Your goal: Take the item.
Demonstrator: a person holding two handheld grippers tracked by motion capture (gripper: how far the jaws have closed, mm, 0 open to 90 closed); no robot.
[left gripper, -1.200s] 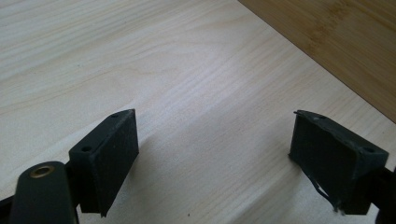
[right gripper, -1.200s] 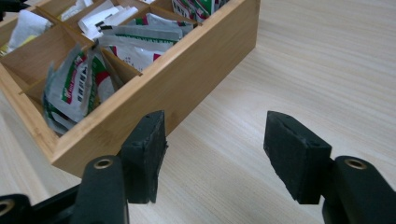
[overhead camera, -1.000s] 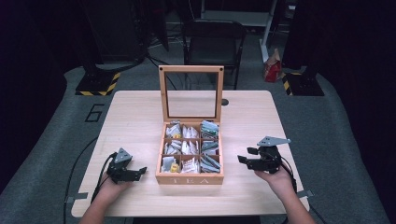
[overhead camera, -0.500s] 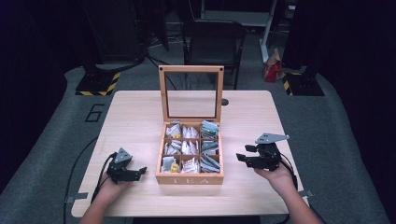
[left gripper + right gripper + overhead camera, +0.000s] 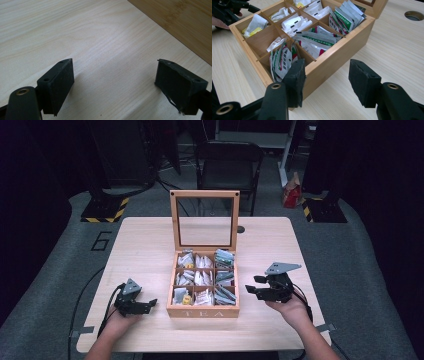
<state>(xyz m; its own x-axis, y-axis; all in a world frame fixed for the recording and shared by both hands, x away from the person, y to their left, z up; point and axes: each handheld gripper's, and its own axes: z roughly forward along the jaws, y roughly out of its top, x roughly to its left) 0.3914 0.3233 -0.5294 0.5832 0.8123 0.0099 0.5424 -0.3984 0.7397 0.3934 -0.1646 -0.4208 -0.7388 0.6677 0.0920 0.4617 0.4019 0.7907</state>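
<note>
Pale wooden table [image 5: 145, 245] before us, our tea box [image 5: 202, 279] at its centre, glass lid [image 5: 204, 220] upright, nine compartments stuffed with tea sachets [image 5: 312, 45], left gripper [image 5: 148, 304] open beside it, right gripper [image 5: 253, 286] open, jaws just closing on nothing.

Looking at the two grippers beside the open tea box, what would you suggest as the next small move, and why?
Probably ease the right gripper forward over the tea box wall, toward the sachets in the nearest corner compartment. Its jaws have just been closing, nothing is between them, and they stand just outside that wall. The left gripper rests open on the table, apart from the box.
</note>
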